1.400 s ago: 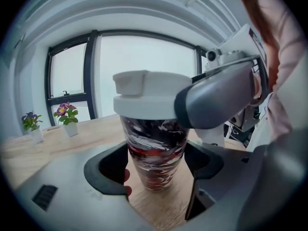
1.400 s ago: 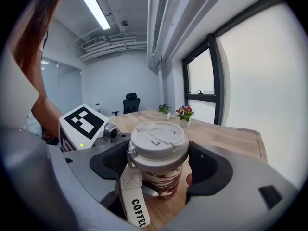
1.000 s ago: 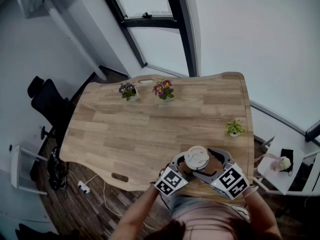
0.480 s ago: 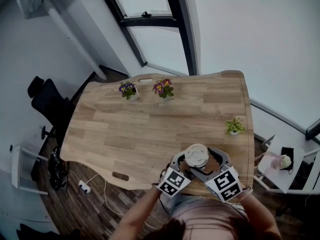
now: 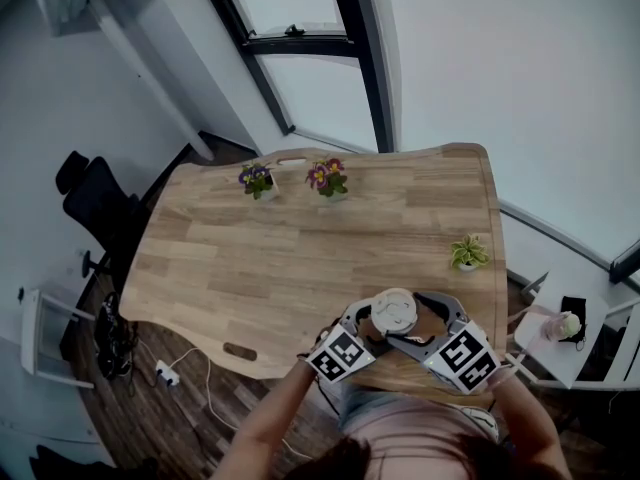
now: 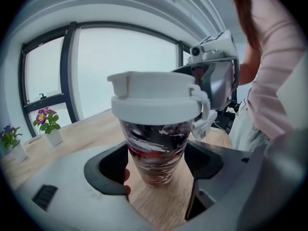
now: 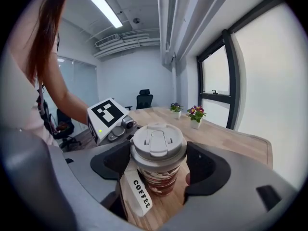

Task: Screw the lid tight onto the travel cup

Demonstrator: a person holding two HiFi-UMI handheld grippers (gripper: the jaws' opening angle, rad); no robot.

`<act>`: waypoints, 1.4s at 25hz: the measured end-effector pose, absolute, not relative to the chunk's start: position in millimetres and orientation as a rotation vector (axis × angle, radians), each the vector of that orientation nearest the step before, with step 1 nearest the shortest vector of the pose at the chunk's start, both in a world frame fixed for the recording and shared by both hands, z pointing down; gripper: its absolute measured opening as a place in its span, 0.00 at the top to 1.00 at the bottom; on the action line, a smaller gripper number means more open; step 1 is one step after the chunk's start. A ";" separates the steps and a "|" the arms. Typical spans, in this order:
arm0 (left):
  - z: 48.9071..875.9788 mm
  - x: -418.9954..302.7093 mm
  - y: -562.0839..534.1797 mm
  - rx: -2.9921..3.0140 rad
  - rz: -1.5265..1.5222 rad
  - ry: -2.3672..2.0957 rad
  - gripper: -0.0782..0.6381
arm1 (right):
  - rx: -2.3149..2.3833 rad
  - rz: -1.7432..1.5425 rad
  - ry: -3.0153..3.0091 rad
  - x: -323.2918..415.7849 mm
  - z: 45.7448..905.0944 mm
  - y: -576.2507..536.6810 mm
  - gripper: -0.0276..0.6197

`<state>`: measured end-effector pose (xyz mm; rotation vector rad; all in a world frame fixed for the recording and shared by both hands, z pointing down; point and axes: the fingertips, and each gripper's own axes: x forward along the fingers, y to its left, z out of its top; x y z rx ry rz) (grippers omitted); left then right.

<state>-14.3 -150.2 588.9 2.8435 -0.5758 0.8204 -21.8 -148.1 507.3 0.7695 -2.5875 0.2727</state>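
Now right claw (image 7: 159, 163) clamps lid (image 7: 159, 143) on cup (image 7: 157, 181)

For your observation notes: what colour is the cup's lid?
White. The lid shows best in the right gripper view.

Travel cup (image 6: 156, 153): body marbled in swirls of dark brown-black, red and white. Lid (image 6: 153, 102): plain white. Strap (image 7: 137, 196): white with black lettering. Left gripper (image 6: 156, 170) and right gripper (image 7: 159, 170): pale grey shells, black jaws. Marker cubes (image 5: 342, 356): black squares on white. Bench (image 5: 280, 258): light wood, plank grain in mixed tan tones. On it: purple flowers (image 5: 255, 179), pink-and-yellow flowers (image 5: 327, 178), green plant (image 5: 468, 254), all in white pots. Sleeve (image 6: 269, 95): pale pink.
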 end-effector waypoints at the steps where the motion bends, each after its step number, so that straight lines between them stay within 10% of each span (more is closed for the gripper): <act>1: 588.9 -14.1 -150.3 2.840 0.821 -0.590 0.40 | 0.775 0.255 -2.586 -21.9 507.4 -148.6 0.40; 35: 590.3 -8.9 -160.0 2.794 0.764 -0.764 0.40 | 1.007 0.255 -2.544 -21.6 513.5 -155.9 0.40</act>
